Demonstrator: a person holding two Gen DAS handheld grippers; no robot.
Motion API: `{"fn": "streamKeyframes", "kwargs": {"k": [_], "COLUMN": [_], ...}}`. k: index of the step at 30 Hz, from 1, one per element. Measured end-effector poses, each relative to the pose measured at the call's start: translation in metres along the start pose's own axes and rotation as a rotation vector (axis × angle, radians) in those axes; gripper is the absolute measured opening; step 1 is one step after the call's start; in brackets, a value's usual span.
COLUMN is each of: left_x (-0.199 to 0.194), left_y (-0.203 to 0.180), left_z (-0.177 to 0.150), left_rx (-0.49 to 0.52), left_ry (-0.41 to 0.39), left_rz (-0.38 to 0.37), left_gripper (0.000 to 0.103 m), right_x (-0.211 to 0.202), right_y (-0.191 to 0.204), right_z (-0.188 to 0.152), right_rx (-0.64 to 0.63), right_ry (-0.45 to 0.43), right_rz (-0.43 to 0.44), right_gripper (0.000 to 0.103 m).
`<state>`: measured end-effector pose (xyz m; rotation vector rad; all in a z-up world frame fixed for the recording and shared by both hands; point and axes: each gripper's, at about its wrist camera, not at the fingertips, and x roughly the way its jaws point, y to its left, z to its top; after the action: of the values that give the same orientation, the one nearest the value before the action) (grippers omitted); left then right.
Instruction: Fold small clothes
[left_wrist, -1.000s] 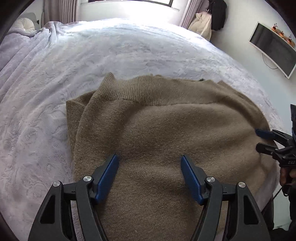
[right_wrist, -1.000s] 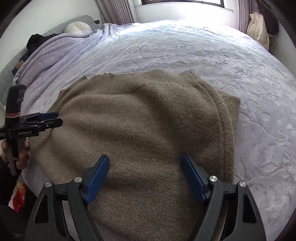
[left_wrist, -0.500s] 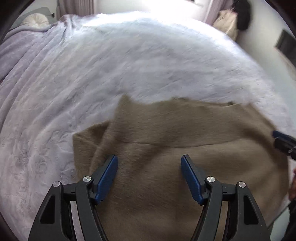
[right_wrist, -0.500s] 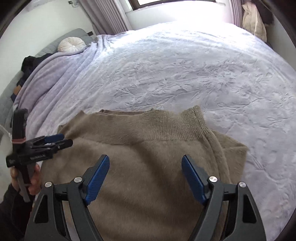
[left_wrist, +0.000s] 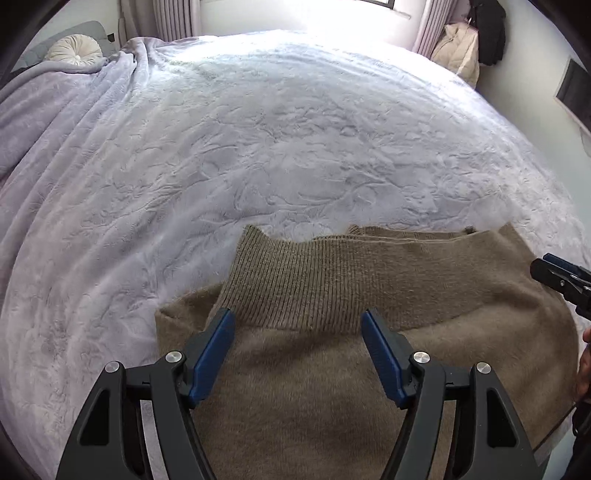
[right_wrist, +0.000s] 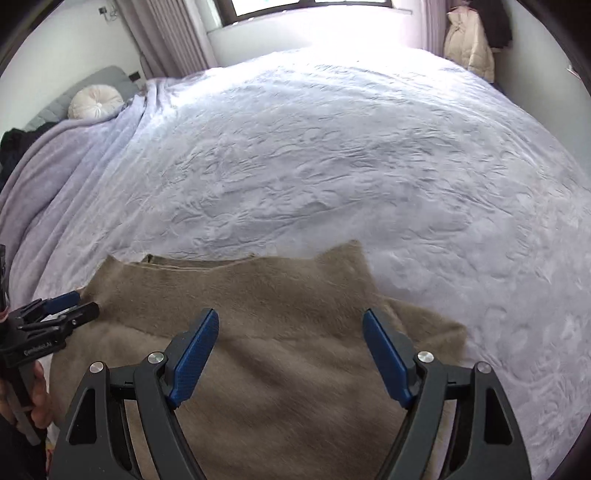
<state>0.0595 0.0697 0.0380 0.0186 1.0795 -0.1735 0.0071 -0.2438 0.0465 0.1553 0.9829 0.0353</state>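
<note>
A brown knit sweater (left_wrist: 332, 369) lies folded on the lavender bedspread (left_wrist: 258, 147), its ribbed band (left_wrist: 314, 280) facing away from me. My left gripper (left_wrist: 297, 321) is open and empty above the sweater, just short of the ribbed band near its left corner. My right gripper (right_wrist: 290, 321) is open and empty above the sweater (right_wrist: 277, 369) near its right side. Each gripper shows at the edge of the other's view: the right one (left_wrist: 561, 275) at the sweater's right edge, the left one (right_wrist: 55, 310) at its left edge.
The bedspread (right_wrist: 332, 166) stretches far beyond the sweater. A round white cushion (left_wrist: 74, 51) and a grey headboard sit at the far left. Curtains, a window and hanging coats (right_wrist: 469, 40) stand at the back. The bed's near edge is below the sweater.
Both grippers have drawn back and tilted up, so the sweater sits lower in both views and more bed shows. Both stay open and empty.
</note>
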Motion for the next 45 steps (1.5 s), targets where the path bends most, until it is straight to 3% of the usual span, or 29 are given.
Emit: {"fn": "streamKeyframes", "kwargs": {"k": [4,6,7,10,12,15,18,22,25,28,40,42,43,45], "left_x": [0.029,0.031,0.03,0.024,0.012,-0.014,-0.026,-0.015,-0.009,-0.012,-0.022,-0.024,-0.026,-0.029], "left_y": [0.003,0.005,0.005,0.003,0.0,-0.01,-0.024,-0.037,-0.034,-0.036,-0.034,-0.041,-0.046,-0.05], "left_z": [-0.004,-0.008,-0.009,-0.006,-0.005,-0.012,-0.029,-0.046,-0.055,-0.064,-0.09,-0.084,-0.078,-0.07], "left_rx": [0.008,0.019,0.02,0.017,0.004,0.008,0.036,0.08,0.068,0.094,0.215,0.339,0.43,0.509], "left_ry": [0.051,0.027,0.025,0.028,0.02,-0.014,-0.003,0.023,0.015,-0.006,-0.098,-0.115,-0.15,-0.204], "left_rz": [0.039,0.032,0.032,0.047,0.055,0.046,-0.018,0.031,0.03,0.058,0.067,0.122,0.23,0.373], "left_gripper": [0.072,0.073,0.073,0.073,0.073,0.073,0.073,0.073,0.074,0.085,0.085,0.085,0.085,0.085], "right_x": [0.039,0.054,0.057,0.048,0.035,-0.002,-0.03,-0.015,-0.004,-0.013,-0.048,-0.05,-0.05,-0.05], "right_y": [0.02,0.01,0.0,-0.008,0.0,0.017,0.03,0.05,0.056,0.056,0.04,0.038,0.037,0.036], "right_z": [0.012,0.01,0.009,0.009,0.009,-0.001,-0.025,-0.052,-0.069,-0.081,-0.131,-0.134,-0.133,-0.132], "right_rx": [-0.045,-0.007,0.041,0.073,0.039,-0.009,-0.011,-0.095,-0.153,-0.174,-0.152,-0.149,-0.15,-0.158], "right_ry": [0.078,0.115,0.119,0.1,0.094,0.015,-0.046,0.061,0.078,0.059,0.004,0.004,0.008,0.014], "right_rz": [-0.059,-0.132,-0.1,-0.066,-0.112,-0.234,-0.173,-0.076,-0.142,-0.163,-0.118,-0.11,-0.103,-0.096], "right_gripper": [0.083,0.082,0.083,0.083,0.083,0.083,0.083,0.083,0.083,0.083,0.083,0.084,0.084,0.084]}}
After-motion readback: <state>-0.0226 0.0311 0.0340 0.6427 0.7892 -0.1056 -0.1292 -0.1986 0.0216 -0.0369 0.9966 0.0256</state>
